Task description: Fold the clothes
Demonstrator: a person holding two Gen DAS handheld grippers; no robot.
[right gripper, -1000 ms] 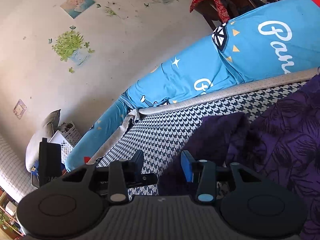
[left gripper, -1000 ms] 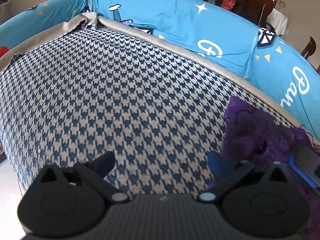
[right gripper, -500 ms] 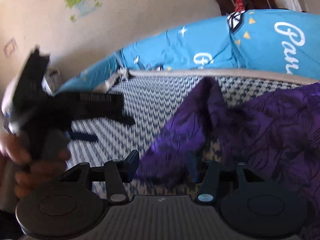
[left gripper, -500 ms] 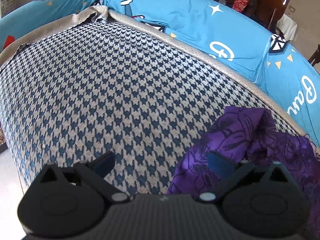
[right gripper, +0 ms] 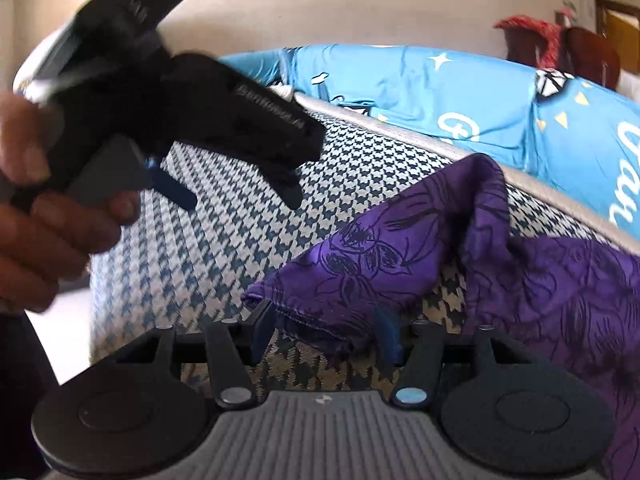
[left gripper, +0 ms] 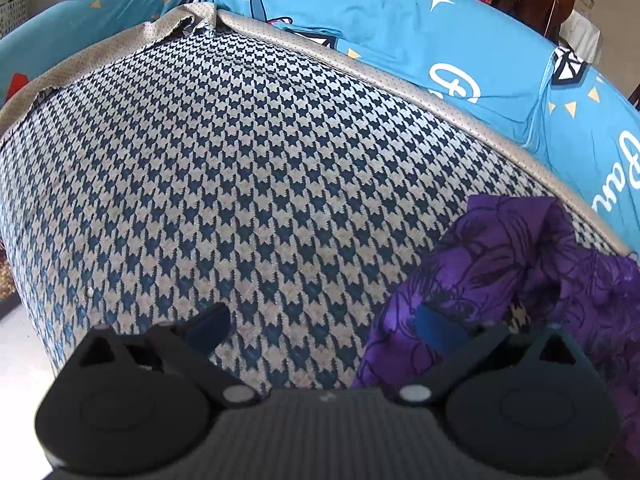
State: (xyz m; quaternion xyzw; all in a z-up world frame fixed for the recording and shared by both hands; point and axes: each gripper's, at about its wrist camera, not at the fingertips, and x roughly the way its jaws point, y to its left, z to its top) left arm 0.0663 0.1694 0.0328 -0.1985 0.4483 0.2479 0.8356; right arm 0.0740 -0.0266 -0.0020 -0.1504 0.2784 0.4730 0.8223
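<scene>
While the purple garment point(right gripper: 520, 280) lies rumpled on the houndstooth seat point(left gripper: 240, 180), the job looks to be at its start: laying the cloth out before any fold is made. The right gripper point(right gripper: 326, 332) sits low over the near hem, its jaws opening, and a bunched corner of that hem lies between them. The fingers point(right gripper: 262, 330) stand apart from the cloth on either side, so they do not appear to pinch it; the corner seems to be resting on the seat by itself.

The left gripper point(left gripper: 320, 324), held in a hand point(right gripper: 44, 208) seen in the right wrist view, hovers above the bare seat with its jaws wide open and nothing in them. In its own view the garment reaches up to and behind its right finger point(left gripper: 436, 326), but the gap between the fingers shows only the houndstooth.

The garment occupies the right part of the seat, one peaked fold standing up near the grey piping point(left gripper: 400, 80), with blue cushions point(left gripper: 400, 32) behind. Bare seat shows through a gap beneath that fold.

Next, I judge, each gripper needs a corner or edge to spread the garment flat toward the open left side. The left one is the nearer to free space and must come across to reach the cloth.
</scene>
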